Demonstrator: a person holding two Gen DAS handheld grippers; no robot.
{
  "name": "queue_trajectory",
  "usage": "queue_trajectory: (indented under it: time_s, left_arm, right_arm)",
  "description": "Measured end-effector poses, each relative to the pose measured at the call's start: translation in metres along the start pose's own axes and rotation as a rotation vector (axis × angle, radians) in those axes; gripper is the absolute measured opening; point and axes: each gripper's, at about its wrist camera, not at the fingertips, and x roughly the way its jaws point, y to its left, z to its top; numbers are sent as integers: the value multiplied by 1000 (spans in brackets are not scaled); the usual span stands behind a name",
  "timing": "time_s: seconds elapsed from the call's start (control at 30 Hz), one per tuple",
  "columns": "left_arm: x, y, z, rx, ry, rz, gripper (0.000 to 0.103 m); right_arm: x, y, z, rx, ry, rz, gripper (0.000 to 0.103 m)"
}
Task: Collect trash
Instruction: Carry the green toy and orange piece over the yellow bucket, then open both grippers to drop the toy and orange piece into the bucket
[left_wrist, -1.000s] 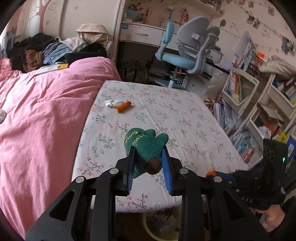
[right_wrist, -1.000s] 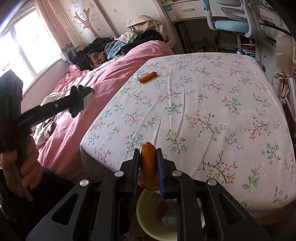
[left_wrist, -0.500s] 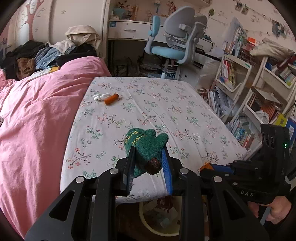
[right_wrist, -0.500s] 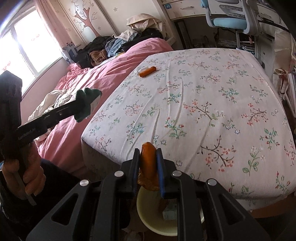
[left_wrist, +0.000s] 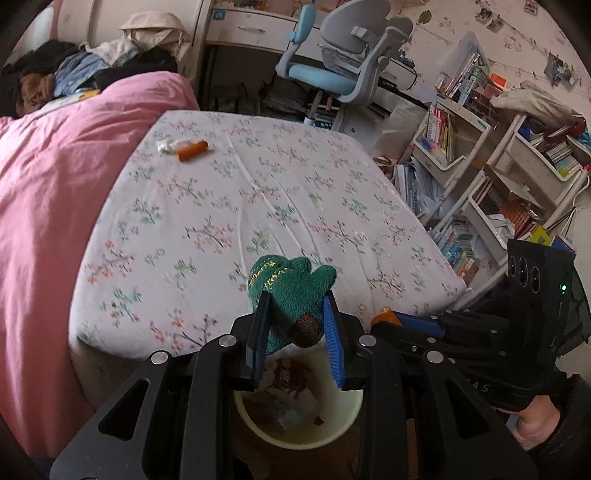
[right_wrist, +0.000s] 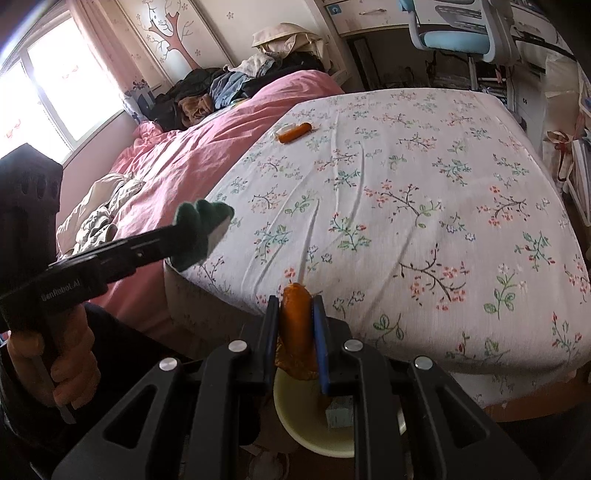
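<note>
My left gripper (left_wrist: 295, 314) is shut on a green knitted mitten (left_wrist: 291, 291) and holds it above a pale yellow trash bin (left_wrist: 332, 432) on the floor at the bed's near edge. My right gripper (right_wrist: 295, 321) is shut on an orange sausage-like wrapper (right_wrist: 297, 328), held over the same bin (right_wrist: 295, 417). The left gripper and mitten (right_wrist: 201, 229) also show in the right wrist view. On the far side of the floral bed sheet (left_wrist: 258, 192) lie an orange tube (left_wrist: 192, 150) and a white crumpled scrap (left_wrist: 165, 146).
A pink duvet (left_wrist: 55, 192) covers the bed's left side, with clothes piled at its head. A blue desk chair (left_wrist: 332, 74) and shelves full of books (left_wrist: 480, 192) stand beyond and right of the bed. The bin holds paper trash.
Both grippers have pulled back from the bed toward its near edge with their loads. The bin now shows more fully below them.
</note>
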Motion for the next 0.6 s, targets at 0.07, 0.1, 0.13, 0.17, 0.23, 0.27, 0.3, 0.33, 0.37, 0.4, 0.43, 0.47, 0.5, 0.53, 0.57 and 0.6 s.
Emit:
queue_trajectory:
  time_s: [0.07, 0.1, 0.13, 0.17, 0.23, 0.27, 0.3, 0.33, 0.37, 0.4, 0.43, 0.47, 0.5, 0.53, 0.57, 0.6]
  left_arm:
    - [3, -2, -5, -8, 17, -16, 27]
    - [5, -3, -9, -14, 32, -26, 27]
    - [7, -4, -12, -16, 43, -30, 27]
    - [9, -5, -16, -16, 57, -33, 27]
    - [11, -8, -20, -12, 75, -35, 27]
    - [13, -9, -22, -8, 84, -36, 27]
    - [14, -11, -25, -4, 96, -41, 27]
    - [16, -12, -27, 0, 107, -44, 27]
    - [17, -13, -29, 3, 115, -43, 28]
    - [18, -14, -30, 5, 120, -40, 28]
    - [19, -15, -32, 7, 129, -37, 28]
    - [21, -15, -33, 6, 139, -38, 29]
    - [21, -15, -34, 5, 145, -37, 30]
    - [22, -15, -35, 7, 149, -30, 35]
    - [22, -16, -35, 11, 148, -18, 41]
    - [22, -16, -36, 16, 142, -7, 44]
  right_arm:
    - [-1, 0, -3, 4, 4, -2, 19]
    - [-1, 0, -5, 6, 7, -3, 19]
    - [-2, 0, -6, 7, 9, -4, 19]
    - [-2, 0, -7, 8, 11, -4, 19]
    - [-2, 0, -10, 10, 15, -6, 19]
    - [-3, 0, -11, 11, 16, -7, 19]
    - [-3, 0, -12, 12, 17, -8, 19]
    - [-4, 0, -14, 13, 20, -9, 19]
    - [-3, 0, -14, 13, 22, -10, 19]
    - [-3, 1, -16, 13, 26, -12, 19]
    - [-3, 1, -17, 13, 28, -14, 19]
    - [-2, 1, -18, 14, 33, -17, 19]
    - [-1, 1, -20, 15, 41, -23, 20]
    - [0, 1, -20, 17, 46, -28, 20]
    - [1, 0, -21, 23, 56, -35, 21]
    - [2, -1, -22, 30, 62, -37, 28]
